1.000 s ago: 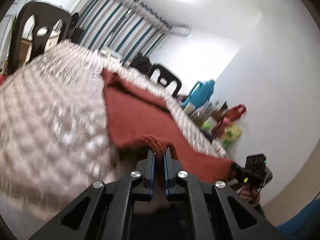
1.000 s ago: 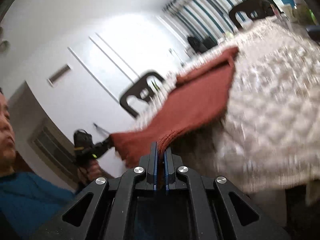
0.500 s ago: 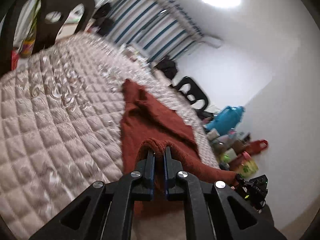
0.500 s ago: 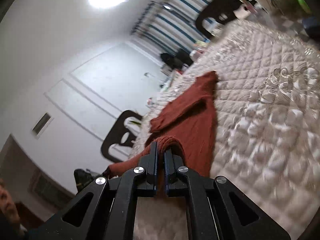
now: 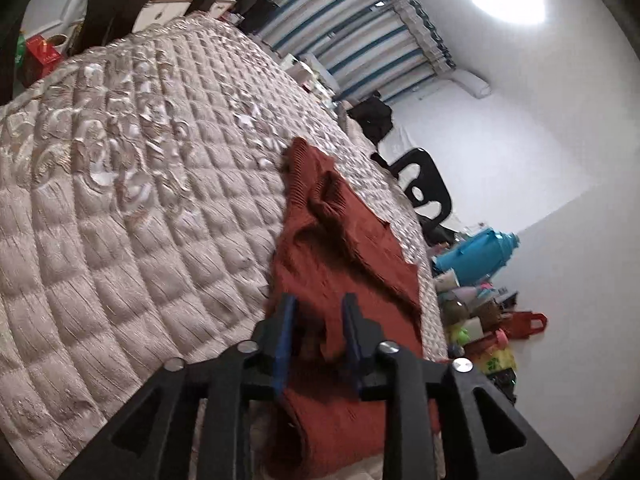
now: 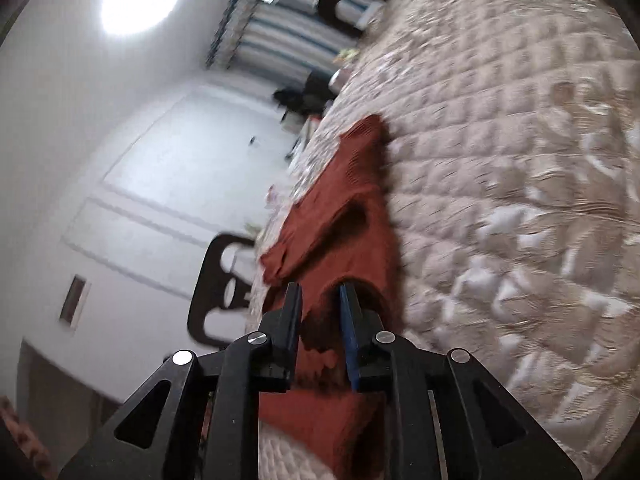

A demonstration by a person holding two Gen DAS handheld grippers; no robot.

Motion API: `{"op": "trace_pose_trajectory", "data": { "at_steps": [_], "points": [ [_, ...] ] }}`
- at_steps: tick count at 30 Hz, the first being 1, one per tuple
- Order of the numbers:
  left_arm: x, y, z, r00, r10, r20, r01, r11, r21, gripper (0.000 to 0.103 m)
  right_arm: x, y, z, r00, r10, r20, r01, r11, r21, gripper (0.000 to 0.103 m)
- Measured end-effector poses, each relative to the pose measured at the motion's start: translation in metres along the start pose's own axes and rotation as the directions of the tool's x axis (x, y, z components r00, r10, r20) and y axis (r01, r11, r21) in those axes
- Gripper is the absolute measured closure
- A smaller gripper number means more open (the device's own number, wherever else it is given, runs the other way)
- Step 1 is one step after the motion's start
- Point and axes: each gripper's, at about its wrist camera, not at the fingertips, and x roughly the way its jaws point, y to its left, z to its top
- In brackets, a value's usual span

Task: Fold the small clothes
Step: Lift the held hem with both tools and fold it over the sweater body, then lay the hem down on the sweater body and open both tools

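A rust-red knitted sweater lies on the quilted beige table cover, its near hem folded over onto the body. My left gripper hovers over that folded hem with its jaws opening; a hump of the knit sits loose between them, and the pads stand apart from it. In the right wrist view the same sweater stretches away from me. My right gripper is over the other end of the hem, its jaws also opening, with a fold of the knit between them and no pad pressing on it.
Black chairs stand around the table. A blue jug, red bags and bottles crowd the floor by the white wall. Striped curtains hang at the far end. The cover spreads wide beside the sweater.
Both grippers carried the sweater's hem forward over the table and laid it on the body. Their jaws, shut on the knit before, now stand apart and the cloth rests loose.
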Motion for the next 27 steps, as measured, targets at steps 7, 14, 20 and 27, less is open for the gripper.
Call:
{"op": "trace_pose_trajectory", "data": {
  "at_steps": [7, 14, 20, 27],
  "points": [
    [0.025, -0.007, 0.011, 0.998, -0.049, -0.046, 0.049, 0.999, -0.011, 0.074, 0.025, 0.006, 0.006, 0.997, 0.009, -0.081, -0.012, 0.999, -0.037, 0.083],
    [0.014, -0.009, 0.010, 1.000, 0.023, 0.015, -0.024, 0.999, 0.039, 0.069, -0.004, -0.003, 0.024, 0.991, 0.040, 0.126, -0.044, 0.999, 0.031, 0.079],
    [-0.005, -0.009, -0.023, 0.995, 0.097, 0.035, -0.101, 0.986, 0.136, 0.056, -0.023, 0.006, -0.003, 0.986, -0.105, 0.130, 0.113, 0.992, -0.059, 0.077],
    [-0.012, -0.022, -0.063, 0.984, 0.178, 0.006, -0.172, 0.941, 0.292, 0.056, -0.021, 0.029, -0.064, 0.957, -0.285, 0.052, 0.289, 0.923, -0.253, 0.057]
  ]
}}
